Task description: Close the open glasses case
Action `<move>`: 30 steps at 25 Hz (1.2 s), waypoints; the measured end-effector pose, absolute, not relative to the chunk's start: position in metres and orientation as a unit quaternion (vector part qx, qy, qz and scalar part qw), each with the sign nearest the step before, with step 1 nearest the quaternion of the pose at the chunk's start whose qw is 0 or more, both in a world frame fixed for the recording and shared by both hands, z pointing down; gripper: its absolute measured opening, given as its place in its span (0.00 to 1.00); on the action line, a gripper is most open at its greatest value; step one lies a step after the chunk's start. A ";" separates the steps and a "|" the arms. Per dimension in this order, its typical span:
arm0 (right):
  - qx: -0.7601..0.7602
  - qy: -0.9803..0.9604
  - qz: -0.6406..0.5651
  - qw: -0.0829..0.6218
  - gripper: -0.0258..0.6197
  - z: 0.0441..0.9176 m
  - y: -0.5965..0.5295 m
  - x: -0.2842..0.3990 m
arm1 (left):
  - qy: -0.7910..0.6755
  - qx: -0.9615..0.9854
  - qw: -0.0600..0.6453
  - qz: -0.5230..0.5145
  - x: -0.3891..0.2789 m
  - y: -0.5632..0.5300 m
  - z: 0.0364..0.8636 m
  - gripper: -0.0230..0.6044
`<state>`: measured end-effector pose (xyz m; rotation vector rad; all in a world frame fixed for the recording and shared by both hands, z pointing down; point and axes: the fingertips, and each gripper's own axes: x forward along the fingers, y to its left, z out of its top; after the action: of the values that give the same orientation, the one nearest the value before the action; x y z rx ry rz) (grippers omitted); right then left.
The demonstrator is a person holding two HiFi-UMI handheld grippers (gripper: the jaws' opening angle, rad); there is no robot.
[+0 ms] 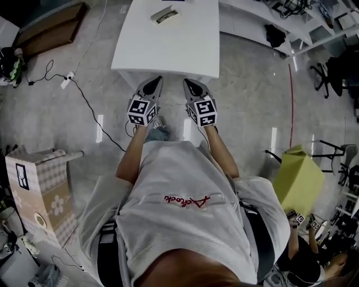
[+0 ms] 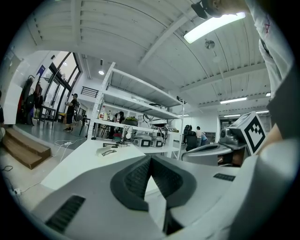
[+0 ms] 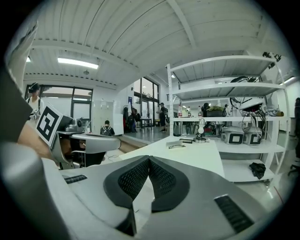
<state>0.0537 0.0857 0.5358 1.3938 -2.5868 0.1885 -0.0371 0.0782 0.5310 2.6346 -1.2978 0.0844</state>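
The open glasses case (image 1: 164,15) lies at the far end of a white table (image 1: 185,53), with nothing near it. It shows small in the left gripper view (image 2: 108,150) and in the right gripper view (image 3: 177,146). My left gripper (image 1: 155,80) and right gripper (image 1: 188,82) are held side by side at the table's near edge, well short of the case. Both point forward at the table. The left gripper's (image 2: 150,158) jaws meet at the tips with nothing between them. The right gripper's (image 3: 149,159) jaws likewise touch and hold nothing.
A patterned cardboard box (image 1: 42,190) stands on the floor at the left and a yellow-green box (image 1: 297,179) at the right. A cable and power strip (image 1: 67,80) lie left of the table. Shelving (image 1: 314,28) runs behind at the right. Another person (image 1: 314,258) crouches at the lower right.
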 end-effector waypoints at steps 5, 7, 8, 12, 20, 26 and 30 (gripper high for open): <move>0.478 -0.870 0.065 0.102 0.08 0.533 0.048 0.039 | -0.431 0.895 0.108 0.030 -0.051 0.041 0.533 0.08; 0.482 -0.868 0.066 0.104 0.08 0.532 0.033 0.032 | -0.428 0.896 0.111 0.029 -0.057 0.026 0.532 0.08; 0.483 -0.867 0.067 0.105 0.08 0.532 0.026 0.029 | -0.427 0.897 0.112 0.029 -0.061 0.019 0.532 0.08; 0.489 -0.862 0.071 0.109 0.08 0.532 -0.004 0.016 | -0.421 0.898 0.120 0.029 -0.074 -0.010 0.535 0.08; 0.503 -0.853 0.075 0.115 0.08 0.535 -0.053 -0.006 | -0.408 0.904 0.126 0.030 -0.098 -0.064 0.536 0.08; 0.513 -0.845 0.085 0.121 0.08 0.543 -0.068 -0.011 | -0.395 0.909 0.132 0.036 -0.102 -0.084 0.542 0.08; 0.519 -0.841 0.091 0.121 0.08 0.549 -0.073 -0.007 | -0.388 0.911 0.135 0.042 -0.100 -0.089 0.547 0.08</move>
<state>-0.0071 -0.0730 0.5491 1.5161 -2.4571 0.2659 -0.1002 -0.0888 0.5473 2.6381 -1.1248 0.1219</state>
